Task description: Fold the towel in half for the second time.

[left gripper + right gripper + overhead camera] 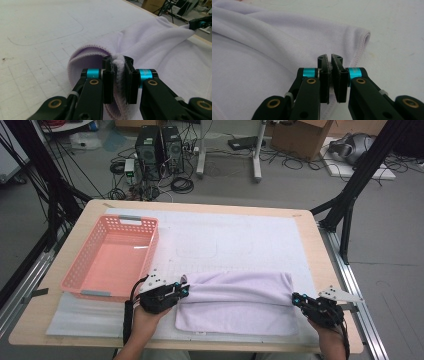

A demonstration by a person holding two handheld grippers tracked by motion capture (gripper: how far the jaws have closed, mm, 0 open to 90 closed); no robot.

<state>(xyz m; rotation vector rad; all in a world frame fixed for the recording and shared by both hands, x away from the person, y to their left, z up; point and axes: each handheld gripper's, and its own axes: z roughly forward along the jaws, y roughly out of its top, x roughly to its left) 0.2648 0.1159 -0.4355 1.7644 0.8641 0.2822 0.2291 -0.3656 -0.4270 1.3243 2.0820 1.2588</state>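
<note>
A lavender towel point(235, 302) lies folded over on the white mat near the table's front edge. My left gripper point(181, 291) is at the towel's left end, shut on its hem. In the left gripper view the hemmed edge point(118, 75) is pinched between the jaws of my left gripper point(118, 60), and the cloth point(155, 42) rises in a fold toward the far end. My right gripper point(298, 299) holds the towel's right end. In the right gripper view my right gripper point(329, 58) is shut on the stitched edge of the towel point(274, 50).
A pink plastic basket point(72, 270) stands on the left of the table, just beyond my left hand, with nothing in it. A white gridded mat point(230, 240) covers the table behind the towel. The table's front edge point(240, 345) is close to both hands.
</note>
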